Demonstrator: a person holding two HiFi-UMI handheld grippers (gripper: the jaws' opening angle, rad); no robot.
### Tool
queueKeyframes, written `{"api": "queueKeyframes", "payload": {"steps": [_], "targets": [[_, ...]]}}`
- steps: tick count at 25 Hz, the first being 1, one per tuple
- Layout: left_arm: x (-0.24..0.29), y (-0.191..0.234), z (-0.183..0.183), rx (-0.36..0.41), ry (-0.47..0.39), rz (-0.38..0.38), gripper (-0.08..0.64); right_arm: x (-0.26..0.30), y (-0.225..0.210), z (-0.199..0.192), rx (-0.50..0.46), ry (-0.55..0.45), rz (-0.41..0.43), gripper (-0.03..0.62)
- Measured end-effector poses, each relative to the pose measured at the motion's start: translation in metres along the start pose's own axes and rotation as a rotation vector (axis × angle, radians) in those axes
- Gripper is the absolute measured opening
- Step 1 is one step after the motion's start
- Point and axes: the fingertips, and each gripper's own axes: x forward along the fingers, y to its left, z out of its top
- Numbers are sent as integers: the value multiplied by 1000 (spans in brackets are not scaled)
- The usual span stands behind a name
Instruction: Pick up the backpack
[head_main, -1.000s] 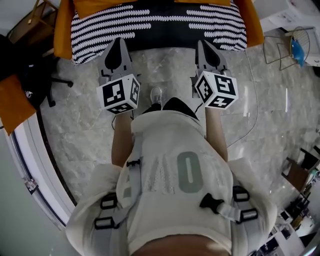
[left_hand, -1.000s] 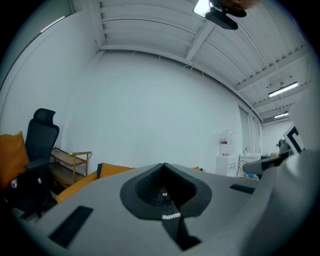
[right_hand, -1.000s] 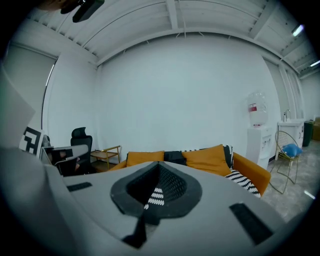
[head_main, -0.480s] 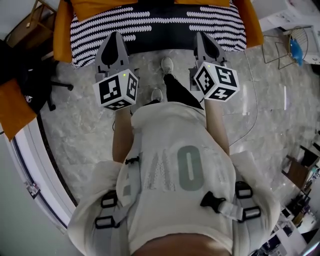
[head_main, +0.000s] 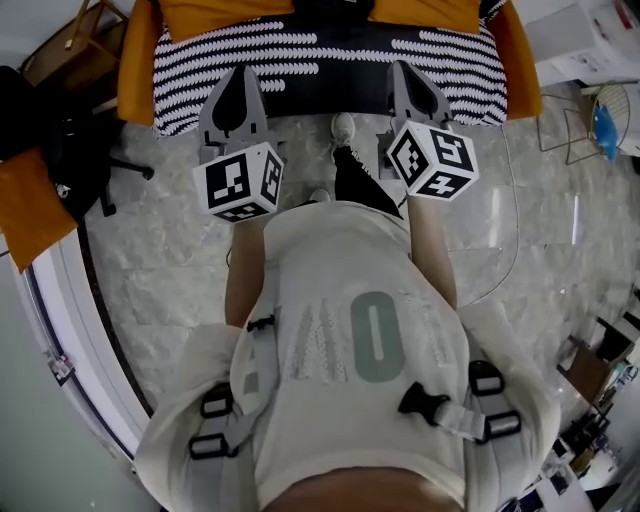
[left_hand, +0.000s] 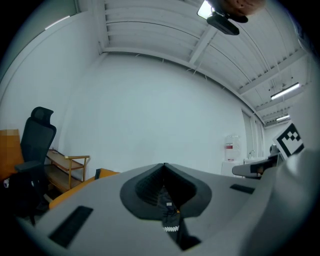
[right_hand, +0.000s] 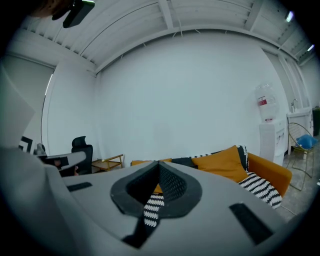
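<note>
**Ana:** Down at six o'clock, what is getting cut off?

**Ben:** One cream backpack is lying against the person's front, and its lower end is running off the frame. Two grey straps are showing. Their buckles are proving hard to count.

**Ana:** And the tongs?

**Ben:** Two. Left tongs are sitting at eleven o'clock and right tongs at one, both pointing at the striped sofa at twelve. Each pair is sitting fully closed, pads meeting, gripping and touching nothing.

**Ana:** Anything else?

**Ben:** Two shoes are peeking out between them, one partly hidden. One office chair is standing at nine.
</note>
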Motion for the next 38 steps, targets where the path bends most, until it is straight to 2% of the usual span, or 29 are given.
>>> {"api": "queueKeyframes", "payload": {"steps": [4,9,12,16,20,26,34,38], "targets": [[26,3,-6,6,22,12,20,26,-11,-1,3,15,10,8],[78,-9,-10,14,39,-33,20,70,-39,3,21,49,20,8],[115,-7,-13,9,60,-8,20,100,-54,10,2,57,26,8],[170,-4,-16,72,96,30,20,146,-78,25,-29,62,35,8],[222,-5,-14,50,109,60,20,188,-110,41,-42,72,42,8],[290,-9,-14,59,132,79,20,240,-152,58,-25,71,39,8],[330,-11,-10,35,116,80,20,273,-169,62,-20,82,44,8],[346,-11,-4,41,97,52,20,280,-170,71,-30,62,25,8]]}}
